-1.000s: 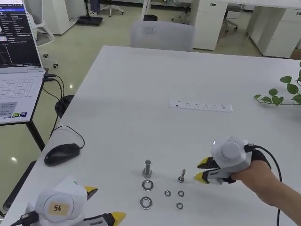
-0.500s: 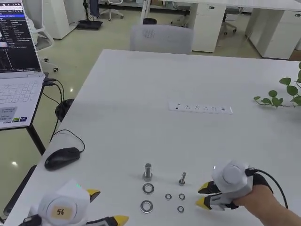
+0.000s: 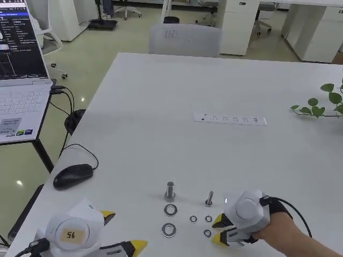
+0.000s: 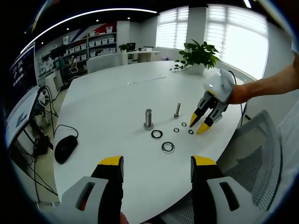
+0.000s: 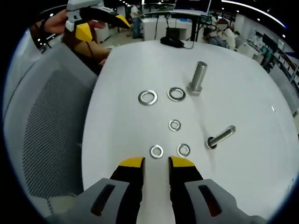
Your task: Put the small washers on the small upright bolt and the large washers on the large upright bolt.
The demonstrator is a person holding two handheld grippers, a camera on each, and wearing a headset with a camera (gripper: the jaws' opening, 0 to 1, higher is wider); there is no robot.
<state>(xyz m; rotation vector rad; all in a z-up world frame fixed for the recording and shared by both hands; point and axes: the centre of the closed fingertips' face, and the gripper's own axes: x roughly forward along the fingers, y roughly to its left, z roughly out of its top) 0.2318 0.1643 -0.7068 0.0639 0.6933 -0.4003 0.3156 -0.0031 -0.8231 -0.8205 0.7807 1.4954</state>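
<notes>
On the white table the large upright bolt (image 3: 170,190) (image 4: 148,119) (image 5: 198,78) stands left of the small upright bolt (image 3: 209,199) (image 4: 177,110) (image 5: 220,136). Two large washers (image 3: 170,209) (image 3: 168,230) lie flat in front of the large bolt. Three small washers (image 3: 193,218) (image 3: 208,218) (image 3: 207,233) lie in front of the small bolt. My right gripper (image 3: 217,230) (image 5: 156,163) is open a little, empty, its tips just short of the nearest small washers (image 5: 156,151) (image 5: 183,150). My left gripper (image 3: 122,231) (image 4: 156,163) is wide open and empty at the table's near-left edge.
A black mouse (image 3: 72,175) with its cable lies at the left edge. A white power strip (image 3: 229,119) lies further back, with a plant (image 3: 327,101) at the right. A laptop (image 3: 19,80) is on a side stand and a grey chair (image 3: 185,40) at the far end.
My right gripper has dropped toward the near edge and shifted left, from beside the small bolt to the small washers. The left gripper has stayed put.
</notes>
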